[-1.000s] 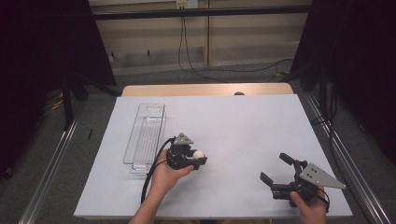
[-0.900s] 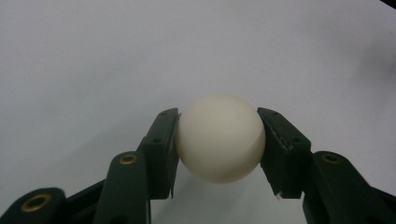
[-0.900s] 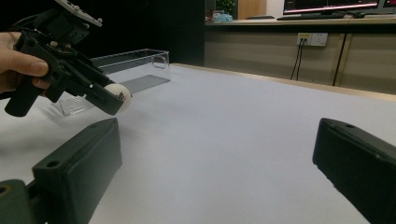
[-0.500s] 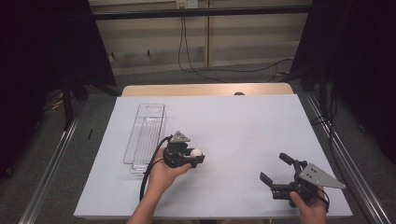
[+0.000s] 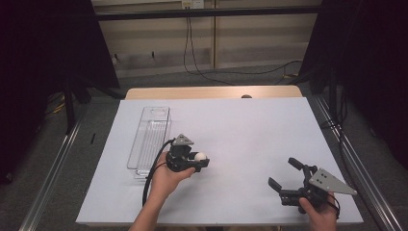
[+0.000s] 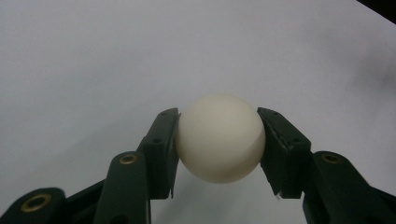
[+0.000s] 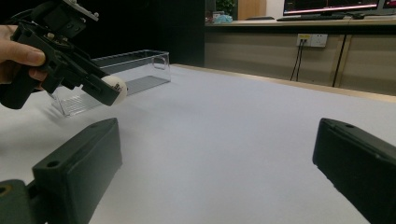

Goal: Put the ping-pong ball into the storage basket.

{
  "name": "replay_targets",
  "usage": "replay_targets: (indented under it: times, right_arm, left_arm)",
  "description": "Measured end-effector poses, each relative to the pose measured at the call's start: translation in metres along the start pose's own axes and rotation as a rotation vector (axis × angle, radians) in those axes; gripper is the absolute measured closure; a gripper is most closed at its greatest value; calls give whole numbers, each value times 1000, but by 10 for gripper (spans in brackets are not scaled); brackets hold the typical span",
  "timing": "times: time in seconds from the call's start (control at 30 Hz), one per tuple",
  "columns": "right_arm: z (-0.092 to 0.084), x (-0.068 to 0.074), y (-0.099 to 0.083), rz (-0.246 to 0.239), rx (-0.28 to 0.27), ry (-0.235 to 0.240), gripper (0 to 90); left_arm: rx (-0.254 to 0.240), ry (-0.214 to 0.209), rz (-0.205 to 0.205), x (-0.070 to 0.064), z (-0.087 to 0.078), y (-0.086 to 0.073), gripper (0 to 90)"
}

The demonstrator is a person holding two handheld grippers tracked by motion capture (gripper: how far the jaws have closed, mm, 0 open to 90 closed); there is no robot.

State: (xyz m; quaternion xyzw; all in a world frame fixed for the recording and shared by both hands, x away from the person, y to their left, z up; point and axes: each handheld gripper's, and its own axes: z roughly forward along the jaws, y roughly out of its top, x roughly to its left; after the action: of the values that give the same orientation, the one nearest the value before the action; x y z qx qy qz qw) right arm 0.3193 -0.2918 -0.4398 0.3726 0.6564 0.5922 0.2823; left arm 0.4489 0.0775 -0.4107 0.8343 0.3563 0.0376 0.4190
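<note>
Left gripper (image 5: 198,159): clamped on white ball (image 6: 220,138), held just beside clear plastic tray (image 5: 149,137). Right gripper (image 5: 285,173): jaws wide apart, nothing between, low over white table sheet (image 5: 250,130).

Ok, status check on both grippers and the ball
Left gripper shut on white ball, held off the table. Right gripper open, empty. Clear tray beside the left gripper, nothing between them.

Legible text, labels, brands, numbers, signs: none. The monitor (image 7: 329,5) at the top edge of the right gripper view carries coloured screen content, too small and cropped to read. The dark mark on the ball (image 7: 116,88) is blurred and illegible.
</note>
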Motion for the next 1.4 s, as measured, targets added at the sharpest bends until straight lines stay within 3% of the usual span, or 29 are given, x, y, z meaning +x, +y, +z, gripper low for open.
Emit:
replay_targets:
  times: [0.67, 0.77, 0.97, 1.1, 1.13, 1.4]
  right_arm:
    - [0, 0, 0, 3, 2, -1, 9]
    - [0, 0, 0, 1, 1, -2, 9]
    - [0, 0, 0, 2, 2, -1, 9]
    - [0, 0, 0, 1, 1, -2, 9]
    - [0, 0, 0, 2, 3, -1, 9]
    - [0, 0, 0, 2, 3, -1, 9]
  left_arm:
    - [2, 16, -3, 7, -10, 3, 511]
    - [-13, 5, -17, 7, -10, 3, 511]
    - [-16, 21, -25, 9, -12, 3, 511]
    - [-1, 21, -11, 10, -15, 4, 511]
    - [-19, 16, -23, 9, -14, 4, 512]
    - [-14, 27, -35, 12, -18, 5, 511]
